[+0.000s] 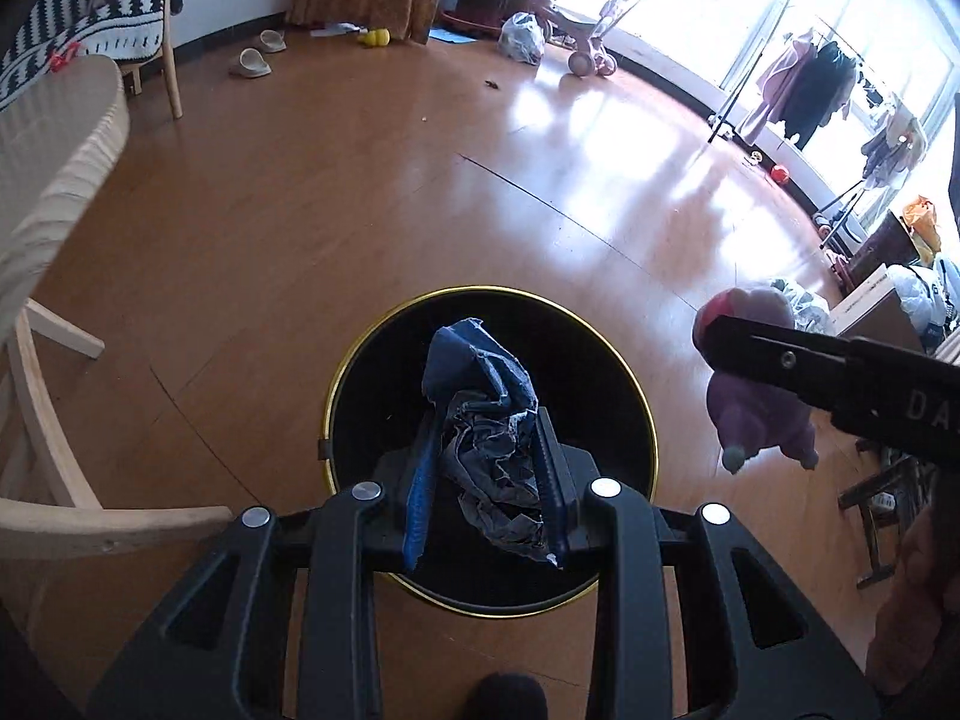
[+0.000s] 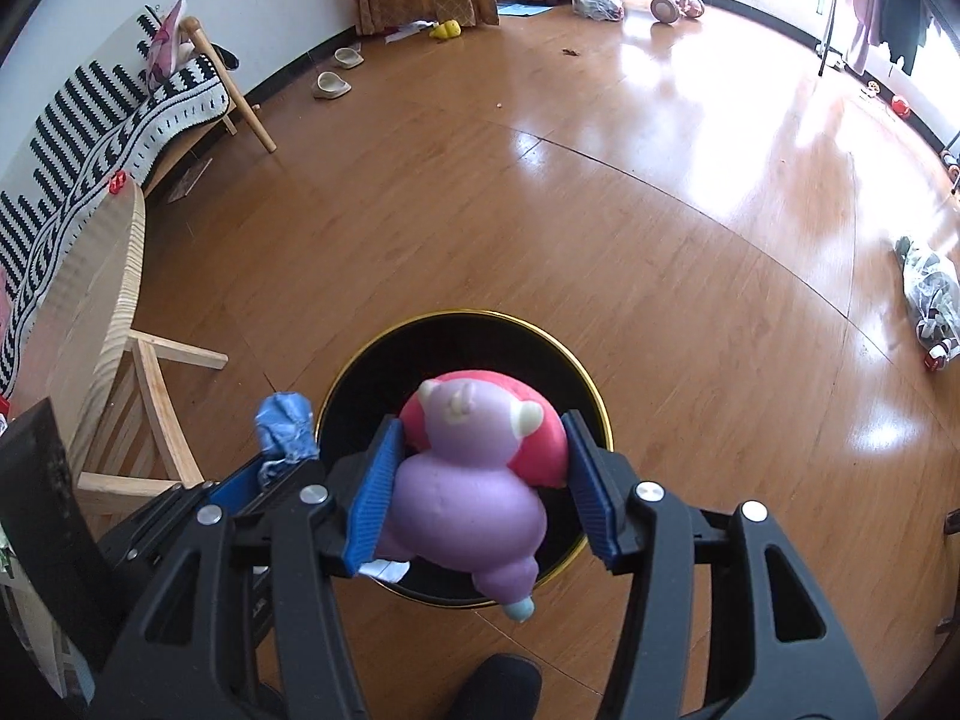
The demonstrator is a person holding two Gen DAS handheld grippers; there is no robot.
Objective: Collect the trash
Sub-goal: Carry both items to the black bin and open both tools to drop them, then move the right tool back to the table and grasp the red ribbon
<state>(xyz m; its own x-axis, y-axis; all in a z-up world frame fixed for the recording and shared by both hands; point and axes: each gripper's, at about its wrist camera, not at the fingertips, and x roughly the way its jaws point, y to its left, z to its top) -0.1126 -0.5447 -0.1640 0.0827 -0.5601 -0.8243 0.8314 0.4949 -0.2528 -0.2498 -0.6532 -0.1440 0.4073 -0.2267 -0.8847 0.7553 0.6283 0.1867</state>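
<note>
A black bin (image 1: 591, 372) with a gold rim stands on the wooden floor, below both grippers. My left gripper (image 1: 485, 420) is shut on a crumpled blue wrapper (image 1: 480, 384) and holds it over the bin's mouth. At the right of that view, my right gripper (image 1: 738, 348) grips a purple and pink soft toy (image 1: 756, 420). In the right wrist view the right gripper (image 2: 480, 423) is shut on the soft toy (image 2: 468, 480) above the bin (image 2: 372, 372). Beside it on the left is the left gripper (image 2: 270, 468) with the blue wrapper (image 2: 287, 426).
A light wooden chair (image 2: 120, 360) stands close on the left, with a bench under a striped blanket (image 2: 120, 120) behind it. Slippers (image 2: 333, 84) lie by the wall. A plastic bag (image 2: 930, 294) lies on the floor at the right. A dark shoe tip (image 2: 498, 684) shows at the bottom.
</note>
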